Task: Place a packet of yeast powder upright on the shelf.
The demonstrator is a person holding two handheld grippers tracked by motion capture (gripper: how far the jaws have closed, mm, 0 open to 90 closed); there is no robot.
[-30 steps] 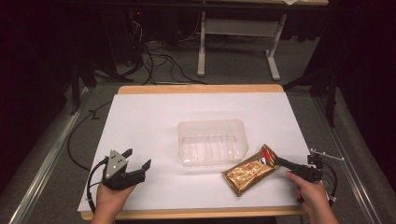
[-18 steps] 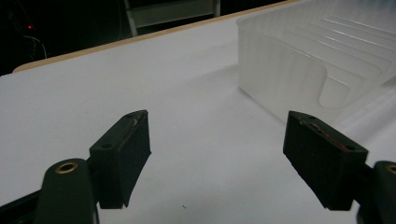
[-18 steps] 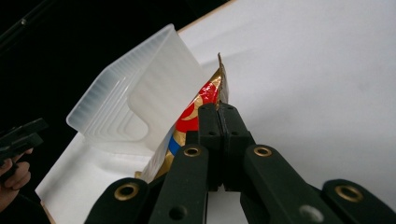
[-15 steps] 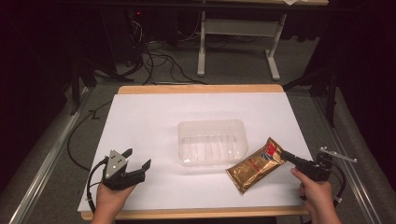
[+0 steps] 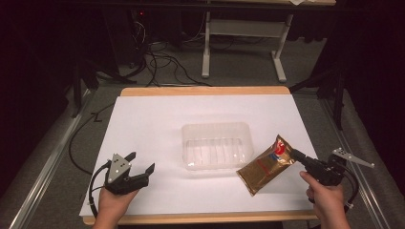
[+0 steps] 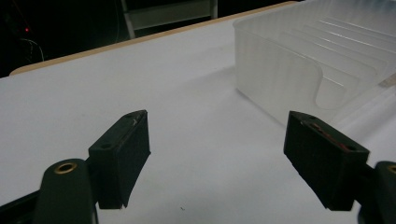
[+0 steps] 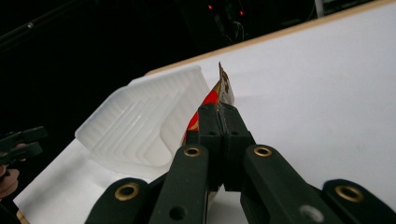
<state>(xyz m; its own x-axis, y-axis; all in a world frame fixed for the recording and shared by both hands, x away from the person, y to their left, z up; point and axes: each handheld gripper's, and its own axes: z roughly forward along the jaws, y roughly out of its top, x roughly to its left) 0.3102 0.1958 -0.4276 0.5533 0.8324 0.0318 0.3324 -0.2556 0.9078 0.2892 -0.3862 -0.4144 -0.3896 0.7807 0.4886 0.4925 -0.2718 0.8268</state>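
Right gripper (image 5: 297, 155) fingers clamped on gold snack pouch (image 5: 265, 165) at tray's 4 o'clock, clear plastic tray (image 5: 217, 145) mid-bench, left gripper (image 5: 142, 164) fingers wide, at tray's 8 o'clock.

Tray (image 5: 217, 145) mid-table; open table (image 5: 157, 119) left, beyond.

Pouch (image 7: 223, 88) largely behind tongs (image 7: 219, 116)

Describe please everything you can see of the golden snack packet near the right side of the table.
The snack packet is a flat, glossy foil pouch, golden-brown with a red patch near its upper end. It lies slanted on the white table, just right of the clear plastic tray; whether they touch is unclear. The right gripper is shut on its upper edge, the fingers pinching the crimped seal.
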